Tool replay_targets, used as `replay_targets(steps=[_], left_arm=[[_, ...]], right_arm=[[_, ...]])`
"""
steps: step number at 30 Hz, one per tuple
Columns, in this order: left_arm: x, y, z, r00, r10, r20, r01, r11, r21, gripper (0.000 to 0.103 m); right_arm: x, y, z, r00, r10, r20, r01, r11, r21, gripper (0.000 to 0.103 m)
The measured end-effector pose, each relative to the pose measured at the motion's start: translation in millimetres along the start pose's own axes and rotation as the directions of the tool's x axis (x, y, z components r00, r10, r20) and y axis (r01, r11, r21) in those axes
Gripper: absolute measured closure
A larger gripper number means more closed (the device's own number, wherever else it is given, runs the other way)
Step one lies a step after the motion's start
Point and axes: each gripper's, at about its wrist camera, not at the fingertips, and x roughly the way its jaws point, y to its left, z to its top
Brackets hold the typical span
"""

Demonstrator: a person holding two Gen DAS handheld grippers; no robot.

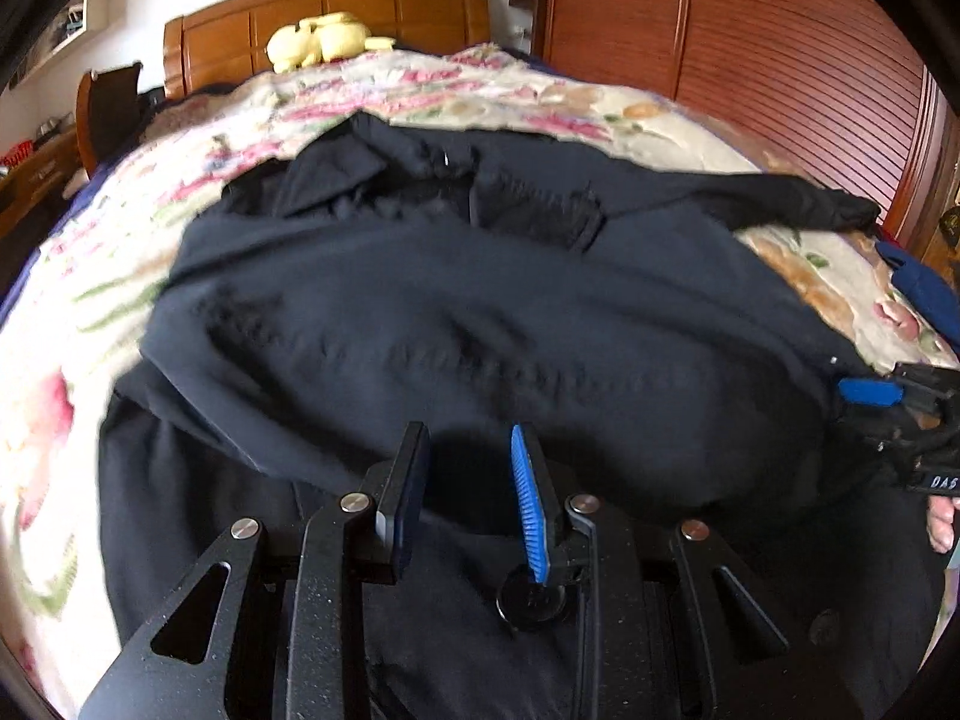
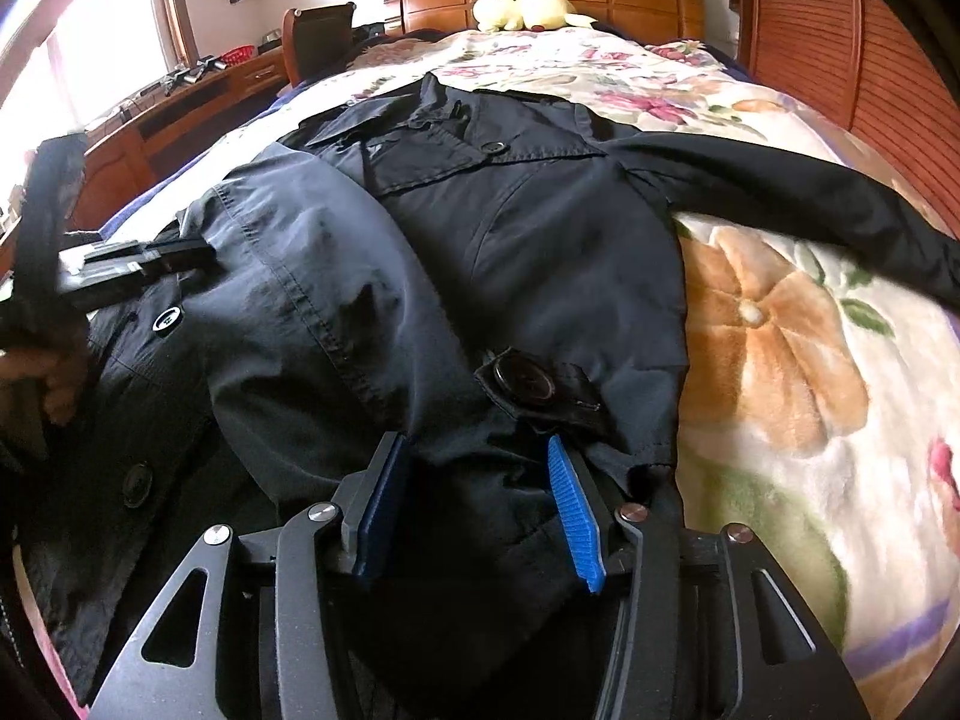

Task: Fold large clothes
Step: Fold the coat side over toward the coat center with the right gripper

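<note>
Black coat (image 2: 456, 252) spread flat on floral bed (image 2: 774, 330), one side folded inward. Left claw (image 1: 468, 480) released above cloth; right claw (image 2: 477, 501) parted astride hem, apparently to steady the fold

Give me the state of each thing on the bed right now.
Coat: spread on the bed, left side folded over the middle.
Right sleeve: stretched out sideways, unfolded.
Left claw: jaws apart, nothing between them.
Right claw: jaws apart over the hem.
Plush toy: lying by the headboard.
</note>
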Motion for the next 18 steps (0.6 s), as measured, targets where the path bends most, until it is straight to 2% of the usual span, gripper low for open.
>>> replay_targets(steps=[7,17,18], left_arm=[[1.5,-3.2,-5.0,1.000,0.003,-0.001,-0.003,1.000,0.009,0.074],[3.7,-6.0,-4.3,1.000,0.011,0.001,-0.011,0.999,0.032,0.074],[3.5,-5.8,-4.4,1.000,0.009,0.001,-0.009,0.999,0.031,0.074]], right_arm=[[0.3,1.8,0.0,1.000,-0.005,0.003,0.005,1.000,-0.003,0.052],[-37.3,-15.0,5.3,0.994,-0.020,0.105,0.012,0.997,0.077,0.052],[-41.3,-17.7,8.8,0.993,-0.038,0.108,0.031,0.997,0.069,0.052]])
